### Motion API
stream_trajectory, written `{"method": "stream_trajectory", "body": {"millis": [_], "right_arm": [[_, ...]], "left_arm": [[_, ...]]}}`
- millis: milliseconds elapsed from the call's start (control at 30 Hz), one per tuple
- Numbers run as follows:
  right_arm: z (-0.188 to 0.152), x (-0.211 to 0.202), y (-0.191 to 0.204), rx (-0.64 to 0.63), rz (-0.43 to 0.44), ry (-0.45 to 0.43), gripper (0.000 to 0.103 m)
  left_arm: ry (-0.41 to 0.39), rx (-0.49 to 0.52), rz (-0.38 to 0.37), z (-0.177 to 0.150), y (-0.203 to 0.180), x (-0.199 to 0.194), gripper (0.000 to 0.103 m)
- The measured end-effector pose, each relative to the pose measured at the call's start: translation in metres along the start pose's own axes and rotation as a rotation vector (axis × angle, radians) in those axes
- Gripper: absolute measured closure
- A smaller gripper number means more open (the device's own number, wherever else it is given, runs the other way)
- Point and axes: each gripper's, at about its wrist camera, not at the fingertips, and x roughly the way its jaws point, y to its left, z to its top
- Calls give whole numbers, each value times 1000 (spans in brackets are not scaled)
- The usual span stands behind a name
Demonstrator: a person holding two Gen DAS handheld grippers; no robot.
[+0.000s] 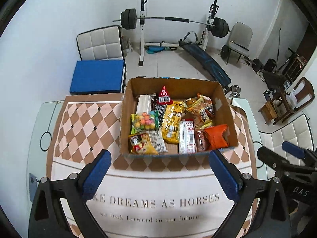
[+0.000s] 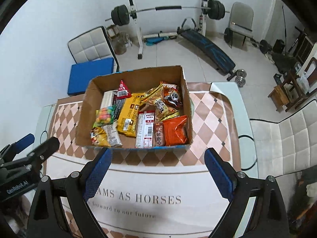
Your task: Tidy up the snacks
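Note:
An open cardboard box (image 1: 224, 107) (image 2: 186, 99) stands on the table, filled with several snack packs. Among them are an orange packet (image 1: 217, 136) (image 2: 176, 130), a yellow bag (image 1: 172, 121) (image 2: 128, 117), a bag of coloured balls (image 1: 144, 122) (image 2: 105, 116) and a red-and-white pack (image 1: 187, 136) (image 2: 145, 129). My left gripper (image 1: 160, 160) hangs open above the cloth in front of the box, nothing between its blue pads. My right gripper (image 2: 158, 156) is open too, empty, just short of the box's near wall. Each gripper shows at the edge of the other's view.
A checkered tablecloth (image 1: 83, 123) (image 2: 210, 119) with printed lettering covers the glass table. Beyond the table are a blue-cushioned chair (image 1: 97, 75), a barbell rack (image 1: 170, 19), a sit-up bench (image 1: 208, 61) and dumbbells (image 2: 240, 77). A white padded seat (image 2: 287, 138) stands at right.

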Motion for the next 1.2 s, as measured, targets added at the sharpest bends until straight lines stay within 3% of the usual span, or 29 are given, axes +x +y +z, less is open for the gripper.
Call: {"method": "stream_trajectory", "body": {"millis": [333,633,933,1200], "right_arm": [[-51,-88,9,-27,0,-87,6],[-76,-141,10,-20,-14,-145,6],[-82,-156,6,-4,-22,-167,5],[-73,-148,3,5,-65,-216,2]], "left_arm": [[-67,-4,-7,-35,-5,-68,2],[-104,-1,0,-66,-6,-109,2],[-165,-16,25,-69,-3,-127,2],[-199,8,54,-61,-8,-118,0]]}}
